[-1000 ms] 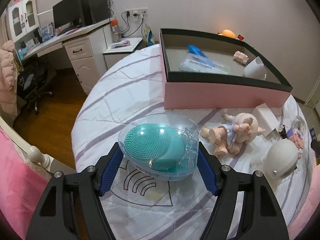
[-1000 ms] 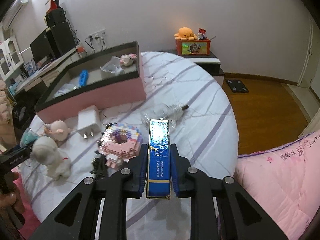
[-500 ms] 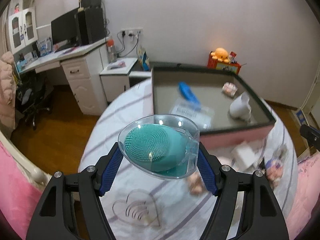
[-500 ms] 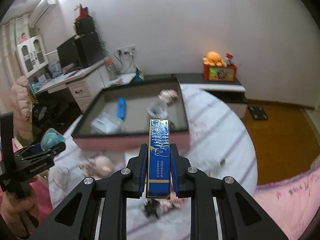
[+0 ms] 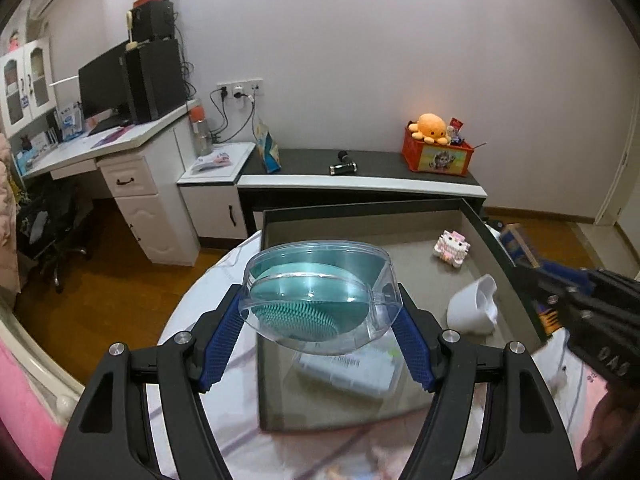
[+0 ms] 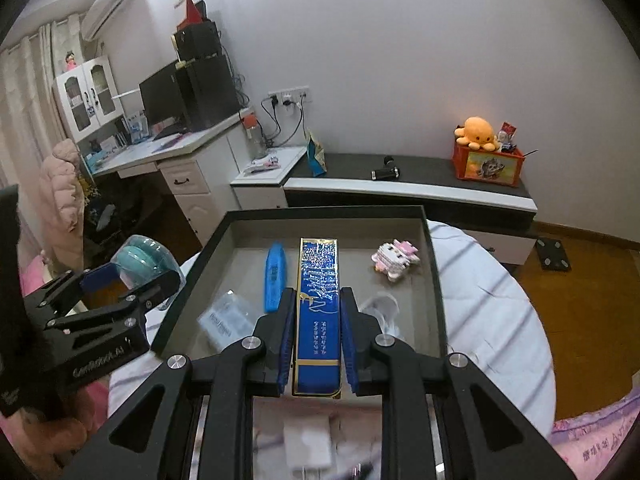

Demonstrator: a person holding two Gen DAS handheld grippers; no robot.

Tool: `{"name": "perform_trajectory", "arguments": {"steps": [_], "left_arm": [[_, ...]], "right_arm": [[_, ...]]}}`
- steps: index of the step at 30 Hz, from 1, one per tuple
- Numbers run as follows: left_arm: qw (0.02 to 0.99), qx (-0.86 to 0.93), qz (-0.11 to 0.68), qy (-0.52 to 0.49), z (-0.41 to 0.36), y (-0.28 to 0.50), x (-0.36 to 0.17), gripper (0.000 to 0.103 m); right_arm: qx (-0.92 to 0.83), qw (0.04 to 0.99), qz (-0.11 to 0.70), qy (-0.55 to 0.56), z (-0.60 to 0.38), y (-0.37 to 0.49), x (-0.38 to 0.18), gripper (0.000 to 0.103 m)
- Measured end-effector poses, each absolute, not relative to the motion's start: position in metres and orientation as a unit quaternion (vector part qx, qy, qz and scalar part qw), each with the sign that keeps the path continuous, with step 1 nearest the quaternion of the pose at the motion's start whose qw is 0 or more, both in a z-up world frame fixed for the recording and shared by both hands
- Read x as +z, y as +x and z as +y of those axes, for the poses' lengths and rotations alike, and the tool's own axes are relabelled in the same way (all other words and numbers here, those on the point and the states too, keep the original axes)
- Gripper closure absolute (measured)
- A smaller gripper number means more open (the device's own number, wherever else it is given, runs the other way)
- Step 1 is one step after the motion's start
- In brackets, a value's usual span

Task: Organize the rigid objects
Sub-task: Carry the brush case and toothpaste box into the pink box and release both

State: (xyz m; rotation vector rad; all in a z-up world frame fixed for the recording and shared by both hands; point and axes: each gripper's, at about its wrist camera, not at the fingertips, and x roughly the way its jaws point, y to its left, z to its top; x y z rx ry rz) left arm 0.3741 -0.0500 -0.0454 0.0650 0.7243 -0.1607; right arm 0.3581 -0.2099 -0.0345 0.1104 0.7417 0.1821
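My left gripper (image 5: 320, 312) is shut on a clear plastic case holding a teal silicone brush (image 5: 316, 300), lifted over the left edge of the dark-rimmed box (image 5: 496, 236). It shows at the left in the right wrist view (image 6: 132, 276). My right gripper (image 6: 318, 320) is shut on a long blue and gold box (image 6: 319, 304), held above the dark-rimmed box (image 6: 436, 280). The right gripper shows at the right in the left wrist view (image 5: 560, 284).
Inside the box lie a pink and white block toy (image 6: 395, 258), a blue tube (image 6: 274, 276), a clear packet (image 6: 226, 320) and a white cup (image 5: 474, 310). The box sits on a striped bed (image 6: 500, 312). A white charger (image 6: 308, 444) lies below. A desk (image 5: 120, 152) stands behind.
Both grippers have risen from the bed and moved forward over the box with their objects. The brush case has tilted so that its bristles face down.
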Motion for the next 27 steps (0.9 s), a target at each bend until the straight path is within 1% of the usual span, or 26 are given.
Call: {"name": "perform_trajectory", "arguments": {"steps": [11, 20, 22, 24, 25, 26, 27], "left_arm": [[0.916, -0.076, 0.391, 0.042, -0.069, 0.435, -0.076, 0.031], [0.907, -0.072, 0.410, 0.059, -0.078, 0.440, -0.090, 0.030], [0.911, -0.067, 0.402, 0.068, -0.079, 0.437, -0.088, 0.027], [0.914, -0.062, 0.393, 0.075, -0.080, 0.432, -0.082, 0.018], [0.916, -0.057, 0.389, 0.077, -0.078, 0.431, -0.080, 0.017], [0.918, -0.053, 0.385, 0.079, -0.078, 0.429, -0.077, 0.017], [0.919, -0.052, 0.383, 0.079, -0.075, 0.426, -0.074, 0.016]], "right_arm": [[0.093, 0.901, 0.420, 0.050, -0.206, 0.429, -0.077, 0.082], [0.090, 0.890, 0.443, 0.052, -0.211, 0.444, -0.095, 0.081], [0.089, 0.891, 0.442, 0.051, -0.212, 0.444, -0.094, 0.081], [0.090, 0.892, 0.441, 0.048, -0.210, 0.443, -0.092, 0.081], [0.090, 0.892, 0.441, 0.045, -0.208, 0.443, -0.090, 0.074], [0.087, 0.893, 0.440, 0.043, -0.208, 0.442, -0.089, 0.065], [0.082, 0.894, 0.438, 0.041, -0.208, 0.442, -0.087, 0.062]]}}
